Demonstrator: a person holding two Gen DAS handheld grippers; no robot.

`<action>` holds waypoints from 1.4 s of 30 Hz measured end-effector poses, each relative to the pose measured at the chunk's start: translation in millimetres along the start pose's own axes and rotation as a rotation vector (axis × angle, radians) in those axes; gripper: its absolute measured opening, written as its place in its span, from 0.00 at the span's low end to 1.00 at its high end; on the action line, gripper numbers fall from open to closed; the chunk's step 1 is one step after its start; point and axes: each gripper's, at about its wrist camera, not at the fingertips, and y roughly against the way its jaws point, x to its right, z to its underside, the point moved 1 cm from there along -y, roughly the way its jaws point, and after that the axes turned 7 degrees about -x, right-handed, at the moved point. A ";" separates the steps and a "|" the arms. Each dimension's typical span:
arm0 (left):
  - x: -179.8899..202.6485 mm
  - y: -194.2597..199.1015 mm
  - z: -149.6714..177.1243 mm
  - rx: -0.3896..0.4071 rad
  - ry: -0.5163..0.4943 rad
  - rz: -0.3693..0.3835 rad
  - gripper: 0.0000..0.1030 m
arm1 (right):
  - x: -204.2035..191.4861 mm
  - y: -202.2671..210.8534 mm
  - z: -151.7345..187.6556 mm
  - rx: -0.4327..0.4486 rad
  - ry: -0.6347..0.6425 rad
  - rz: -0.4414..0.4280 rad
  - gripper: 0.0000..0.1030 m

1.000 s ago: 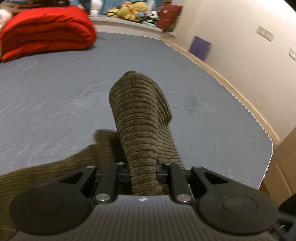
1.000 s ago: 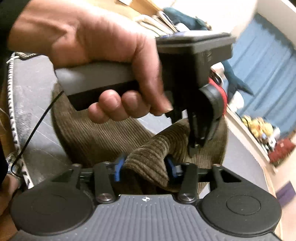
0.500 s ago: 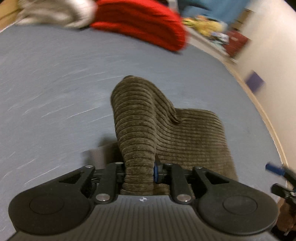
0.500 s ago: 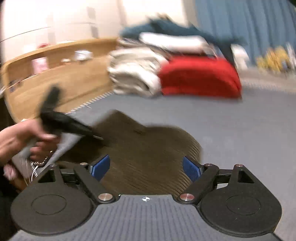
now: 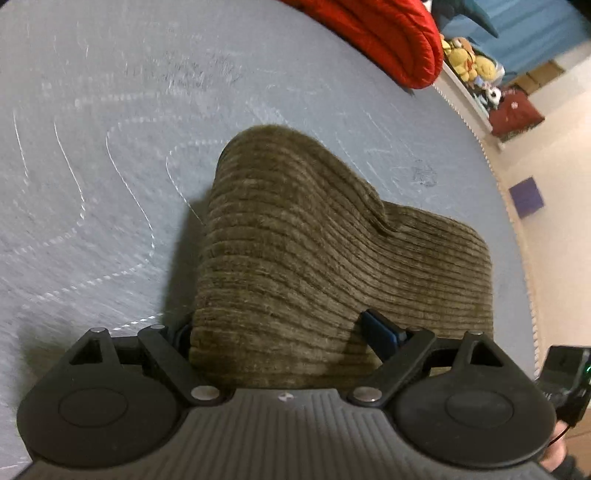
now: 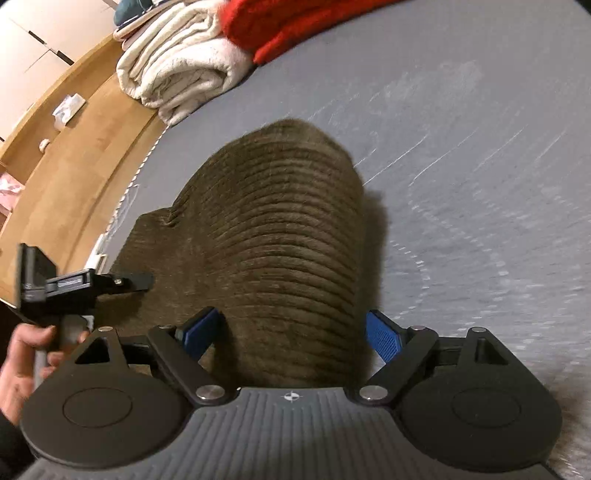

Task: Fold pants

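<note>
Olive-brown corduroy pants (image 5: 303, 251) lie folded on a grey-blue bed (image 5: 110, 147), with a raised hump of cloth between the fingers. My left gripper (image 5: 280, 332) has its jaws wide apart, the cloth lying loosely between them. In the right wrist view the same pants (image 6: 288, 229) hump up between the blue pads (image 6: 384, 338) of my right gripper (image 6: 291, 332), whose jaws are also spread wide and not pinching the cloth. The left gripper's body (image 6: 74, 284) and the hand on it show at the left of that view.
A red folded quilt (image 5: 388, 33) and white folded blankets (image 6: 181, 70) lie at the far side of the bed. Stuffed toys (image 5: 469, 62) sit on a ledge by the wall. A wooden bed frame (image 6: 74, 155) runs along the pants' side.
My left gripper, shut on the pants before, has opened. My right gripper let go earlier and stays open, now over the cloth hump. The pants have dropped onto the bed.
</note>
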 end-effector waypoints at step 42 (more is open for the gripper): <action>316.9 -118.1 50.1 0.267 -0.431 -0.138 0.54 | 184.6 246.7 -4.8 0.467 -0.052 0.407 0.47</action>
